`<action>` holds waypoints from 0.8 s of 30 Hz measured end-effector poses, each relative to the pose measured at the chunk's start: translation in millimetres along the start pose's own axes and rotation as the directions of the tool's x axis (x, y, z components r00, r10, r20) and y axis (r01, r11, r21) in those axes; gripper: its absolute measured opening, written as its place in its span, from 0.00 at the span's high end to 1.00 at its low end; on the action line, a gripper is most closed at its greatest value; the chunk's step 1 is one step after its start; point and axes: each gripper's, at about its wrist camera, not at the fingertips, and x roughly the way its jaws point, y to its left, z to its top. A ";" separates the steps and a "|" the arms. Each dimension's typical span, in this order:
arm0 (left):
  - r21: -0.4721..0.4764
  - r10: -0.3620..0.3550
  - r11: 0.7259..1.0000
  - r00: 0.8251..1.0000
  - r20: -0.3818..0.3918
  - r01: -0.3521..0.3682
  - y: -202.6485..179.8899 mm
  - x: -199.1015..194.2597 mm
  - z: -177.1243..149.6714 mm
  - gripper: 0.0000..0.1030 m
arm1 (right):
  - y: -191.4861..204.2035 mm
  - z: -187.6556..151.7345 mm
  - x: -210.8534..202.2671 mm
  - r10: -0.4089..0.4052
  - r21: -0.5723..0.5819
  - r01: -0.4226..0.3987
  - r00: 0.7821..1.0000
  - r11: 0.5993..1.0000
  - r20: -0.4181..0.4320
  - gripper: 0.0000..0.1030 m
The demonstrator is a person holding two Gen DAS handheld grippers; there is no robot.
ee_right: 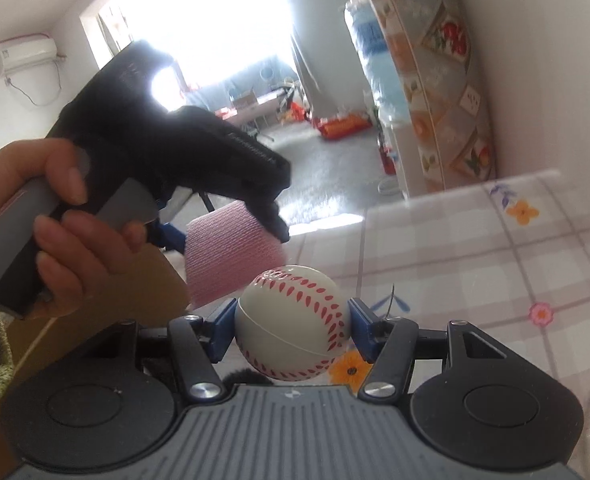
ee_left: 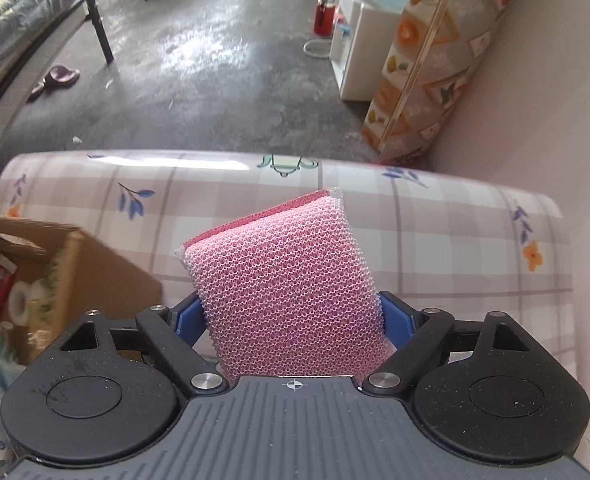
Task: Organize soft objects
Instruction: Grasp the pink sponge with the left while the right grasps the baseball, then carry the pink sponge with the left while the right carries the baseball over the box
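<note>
While you look along the left gripper (ee_left: 295, 316), its blue fingers (ee_left: 395, 316) pinch a pink mesh sponge (ee_left: 291, 284) by both sides, tilted above the checked tablecloth (ee_left: 455, 232); a cardboard box (ee_left: 95, 256) stands at the left. In the right view, your right gripper (ee_right: 293, 326) clamps a soft baseball (ee_right: 295, 320) between its pads above the same cloth, with your left hand (ee_right: 67, 232) and the sponge (ee_right: 227, 256) just behind.
</note>
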 end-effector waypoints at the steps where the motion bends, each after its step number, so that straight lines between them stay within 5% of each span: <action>1: 0.002 -0.001 1.000 1.000 0.016 0.001 1.0 -11.4 -3.1 0.17 | 2.5 1.2 -7.3 0.007 -0.008 -0.006 1.000 1.000 0.021 0.40; 12: 0.026 -0.083 0.997 0.969 0.233 0.079 42.8 -181.2 -79.3 0.17 | 53.2 -5.1 -129.9 0.061 -0.087 -0.042 0.971 0.995 0.231 0.40; 24: -0.011 -0.100 0.993 0.871 0.482 0.120 154.5 -348.5 -235.1 0.16 | 139.7 -7.7 -249.2 0.329 -0.192 -0.286 0.910 0.939 0.253 0.40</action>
